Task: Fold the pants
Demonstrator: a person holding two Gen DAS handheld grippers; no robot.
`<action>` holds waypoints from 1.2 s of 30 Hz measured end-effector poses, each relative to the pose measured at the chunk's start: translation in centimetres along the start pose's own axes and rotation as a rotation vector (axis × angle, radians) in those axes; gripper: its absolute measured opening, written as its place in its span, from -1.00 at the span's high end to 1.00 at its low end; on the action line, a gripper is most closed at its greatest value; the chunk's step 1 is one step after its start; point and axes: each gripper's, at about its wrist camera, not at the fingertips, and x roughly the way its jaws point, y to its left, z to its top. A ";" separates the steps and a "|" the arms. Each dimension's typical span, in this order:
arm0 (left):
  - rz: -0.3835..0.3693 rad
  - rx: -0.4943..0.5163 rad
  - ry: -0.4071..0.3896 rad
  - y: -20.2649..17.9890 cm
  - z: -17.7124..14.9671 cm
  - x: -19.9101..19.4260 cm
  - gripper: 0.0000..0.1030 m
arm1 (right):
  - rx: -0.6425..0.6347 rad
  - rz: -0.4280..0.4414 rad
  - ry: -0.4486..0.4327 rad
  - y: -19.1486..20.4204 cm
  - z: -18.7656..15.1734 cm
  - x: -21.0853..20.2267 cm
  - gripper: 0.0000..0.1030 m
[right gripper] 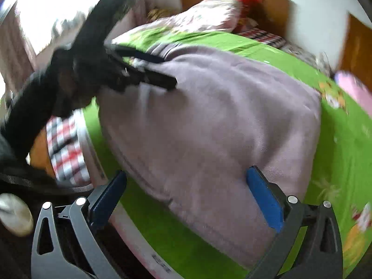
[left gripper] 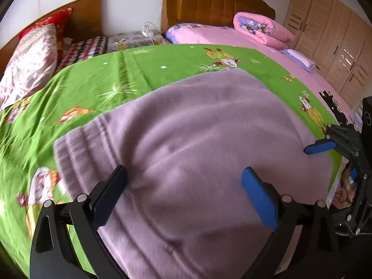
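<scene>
Holding left gripper [left gripper: 184, 181] spread wide over mauve fleece pants [left gripper: 190, 139], nothing between its jaws. Our right gripper [right gripper: 186, 186] likewise wide open above pants' near edge. Pants lie folded on green cartoon sheet [left gripper: 93, 79]. Beyond: pink rolled quilt [left gripper: 262, 29], wooden headboard [left gripper: 209, 4], wardrobe [left gripper: 330, 39].

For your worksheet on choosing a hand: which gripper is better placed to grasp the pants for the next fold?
Probably the left gripper: it is open, with both fingers over the lilac pants near the ribbed waistband. The right gripper, also open, has one finger over the pants' edge and one over the green sheet.
</scene>
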 end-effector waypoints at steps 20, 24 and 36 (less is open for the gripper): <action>0.245 -0.144 0.015 0.4 -2.4 -1.4 -0.94 | 0.010 0.134 -0.047 1.1 5.4 1.6 -0.92; 0.179 -0.251 0.012 1.7 -4.2 -2.1 -0.94 | -0.094 0.136 0.034 4.0 5.2 4.0 -0.92; 0.179 -0.300 -0.010 1.4 -5.7 -2.7 -0.94 | -0.121 0.178 0.031 5.9 5.7 4.3 -0.92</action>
